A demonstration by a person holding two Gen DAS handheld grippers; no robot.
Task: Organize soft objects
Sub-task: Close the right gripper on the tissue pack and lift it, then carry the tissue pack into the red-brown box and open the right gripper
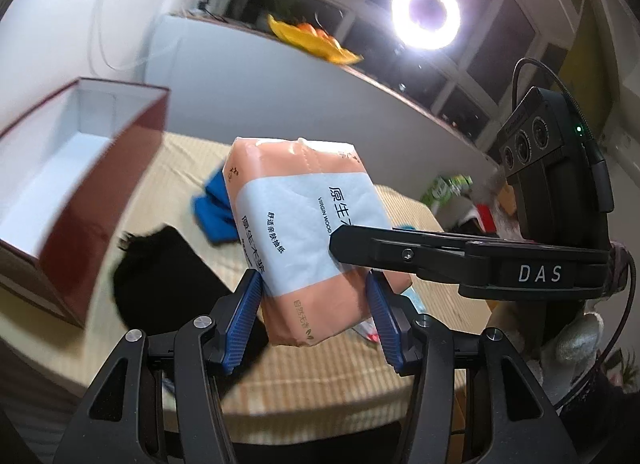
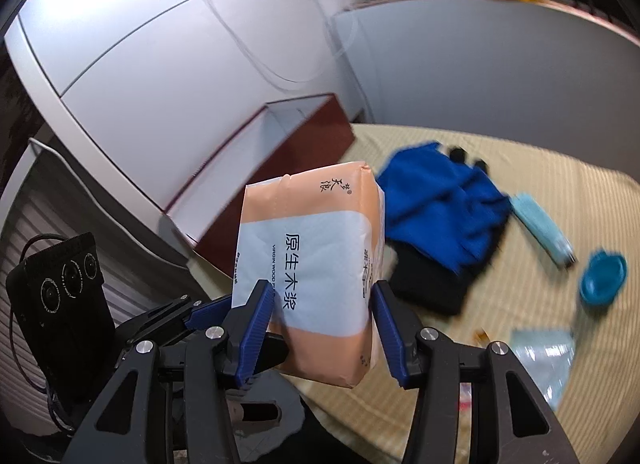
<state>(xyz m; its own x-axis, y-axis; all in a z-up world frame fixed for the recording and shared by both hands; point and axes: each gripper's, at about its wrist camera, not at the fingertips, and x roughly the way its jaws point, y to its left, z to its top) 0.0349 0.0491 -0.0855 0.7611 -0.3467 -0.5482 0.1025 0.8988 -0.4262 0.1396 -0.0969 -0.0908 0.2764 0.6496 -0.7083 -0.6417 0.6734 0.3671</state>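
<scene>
Soft peach tissue pack (image 1: 308, 232) hangs clamped between both grippers' fingers (image 1: 244, 316). Uneven squeezing could slip it short of the red box (image 1: 60, 168) ahead-left.

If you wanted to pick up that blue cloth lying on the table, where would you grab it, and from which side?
Best guess: pinch the blue cloth at a raised fold near its middle, coming from above. It lies crumpled and limp on the striped table cover, partly over a black garment, so there is no firm edge to slide under. Both grippers are now busy holding the tissue pack.
</scene>
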